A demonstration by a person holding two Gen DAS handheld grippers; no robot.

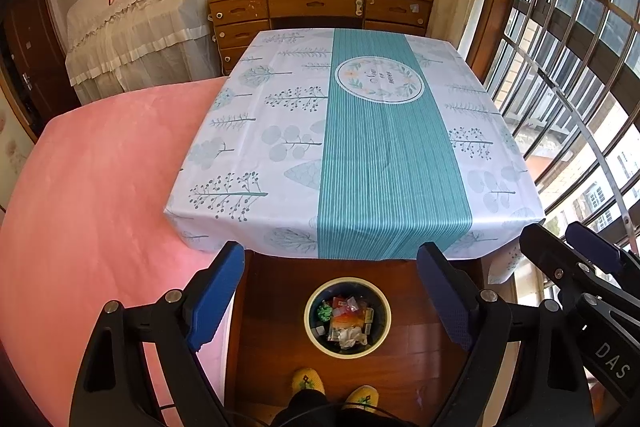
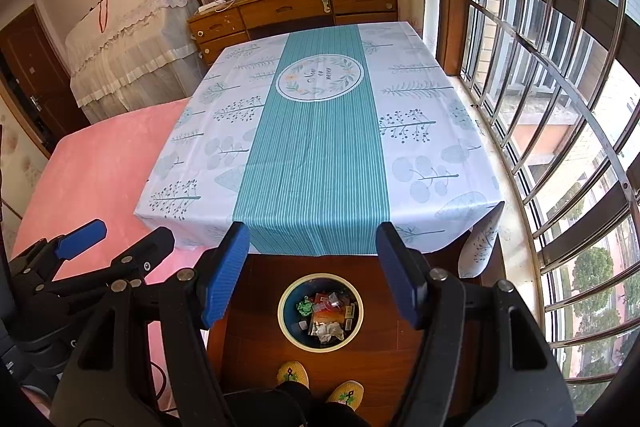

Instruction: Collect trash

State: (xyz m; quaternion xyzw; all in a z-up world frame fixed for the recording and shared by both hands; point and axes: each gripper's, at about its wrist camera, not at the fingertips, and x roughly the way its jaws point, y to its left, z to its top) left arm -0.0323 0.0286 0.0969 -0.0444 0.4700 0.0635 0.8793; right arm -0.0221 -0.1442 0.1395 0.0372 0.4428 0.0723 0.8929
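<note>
Hovering above the floor at the near edge of the table [image 1: 248, 131], both grippers point steeply down with nothing in them. Left gripper [image 1: 336, 301]: jaws spread wide, blue pads apart, gap empty, touching nothing. Right gripper [image 2: 312, 277]: same, jaws wide, pads clear of everything, nothing held. Each also shows in the other's view — right gripper at the right edge of the left wrist view, left gripper at the left edge of the right wrist view, its fingers apart too.

Trash bin [image 1: 347, 318], round with a pale rim and dark blue inside, stands on the wood floor [image 1: 420, 359] just near of the table edge, seen between the fingers of either gripper. Trash [image 1: 346, 321] lies inside it: crumpled white paper, a green scrap, orange and clear wrappers, small packets.

Table is covered by a white leaf-print cloth with a teal striped runner [image 1: 384, 155] down the middle. Pink bed [image 1: 100, 187] to the left, touching the table side. Person's feet in yellow slippers [image 1: 308, 383] just near of the bin. Barred window [image 1: 568, 67] on the right, wooden desk [image 1: 320, 7] at the far end.
</note>
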